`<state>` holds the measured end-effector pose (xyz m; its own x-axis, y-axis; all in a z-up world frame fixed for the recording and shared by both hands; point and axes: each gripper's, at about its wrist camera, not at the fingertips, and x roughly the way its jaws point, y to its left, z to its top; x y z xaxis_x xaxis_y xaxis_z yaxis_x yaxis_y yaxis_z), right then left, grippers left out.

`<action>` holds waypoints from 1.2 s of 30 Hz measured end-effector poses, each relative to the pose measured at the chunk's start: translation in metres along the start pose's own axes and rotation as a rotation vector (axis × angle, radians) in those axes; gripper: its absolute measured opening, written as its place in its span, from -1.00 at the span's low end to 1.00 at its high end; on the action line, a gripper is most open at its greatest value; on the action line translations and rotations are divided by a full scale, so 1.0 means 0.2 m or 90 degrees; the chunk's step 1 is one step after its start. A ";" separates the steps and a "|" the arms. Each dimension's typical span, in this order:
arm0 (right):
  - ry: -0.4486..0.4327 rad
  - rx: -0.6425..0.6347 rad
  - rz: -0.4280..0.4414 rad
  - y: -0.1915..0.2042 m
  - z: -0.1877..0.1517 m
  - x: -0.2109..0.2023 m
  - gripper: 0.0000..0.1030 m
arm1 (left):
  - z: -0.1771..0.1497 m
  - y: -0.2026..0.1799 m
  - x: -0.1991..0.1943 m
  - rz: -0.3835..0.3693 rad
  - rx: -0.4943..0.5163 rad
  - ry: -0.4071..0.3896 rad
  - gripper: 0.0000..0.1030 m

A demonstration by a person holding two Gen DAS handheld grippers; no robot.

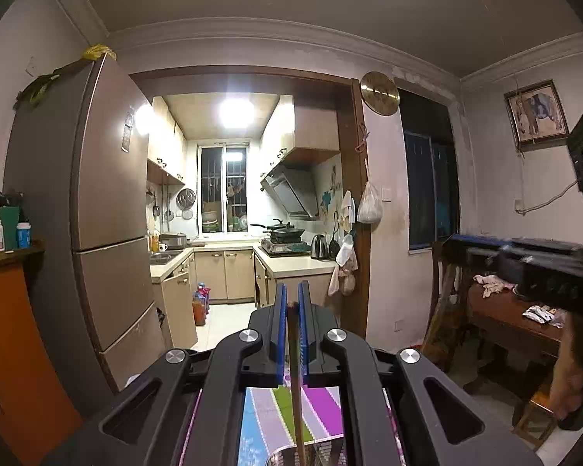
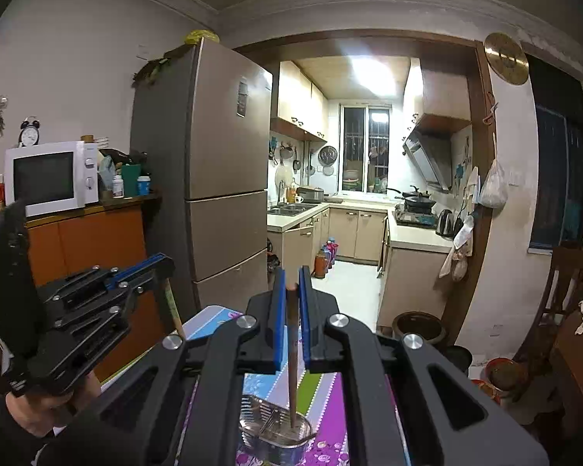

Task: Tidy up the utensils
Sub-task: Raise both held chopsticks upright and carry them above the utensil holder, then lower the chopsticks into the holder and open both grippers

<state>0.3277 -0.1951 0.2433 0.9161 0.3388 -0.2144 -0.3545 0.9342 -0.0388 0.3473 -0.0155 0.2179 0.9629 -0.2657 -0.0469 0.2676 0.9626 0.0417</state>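
Wooden chopsticks [image 2: 291,349] pinched upright in both tongs [image 2: 290,283] above holder [image 2: 276,427].

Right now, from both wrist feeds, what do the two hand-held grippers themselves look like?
Both match: the left hand-held gripper and right hand-held gripper have matte black angular linkage arms with silver round pivot bolts, cut-out slots, and narrow fingers lined with blue pads. No cables show. Bare skin shows on the person's hand under the left one.

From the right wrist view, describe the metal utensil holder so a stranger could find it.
Start at the striped purple-and-green tablecloth at the bottom centre. On it, below the right hand-held gripper, stands the utensil holder. It is the only shiny slotted steel container there, with a brown chopstick dipping in.
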 end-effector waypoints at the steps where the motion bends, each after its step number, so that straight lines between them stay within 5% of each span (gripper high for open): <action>1: 0.004 0.001 0.000 0.00 -0.01 0.03 -0.90 | 0.00 -0.01 0.03 -0.001 0.000 0.001 -0.87; 13: 0.069 0.022 0.032 -0.05 -0.22 0.31 -0.90 | -0.25 0.06 0.35 0.012 -0.012 0.057 -0.87; 36: 0.198 0.116 0.044 -0.21 -0.50 0.63 -0.88 | -0.47 0.12 0.59 0.024 -0.005 0.136 -0.86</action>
<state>0.4398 -0.2027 0.1203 0.7804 0.3773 -0.4987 -0.3483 0.9246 0.1545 0.4647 -0.0188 0.1192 0.9427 -0.2132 -0.2565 0.2305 0.9723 0.0390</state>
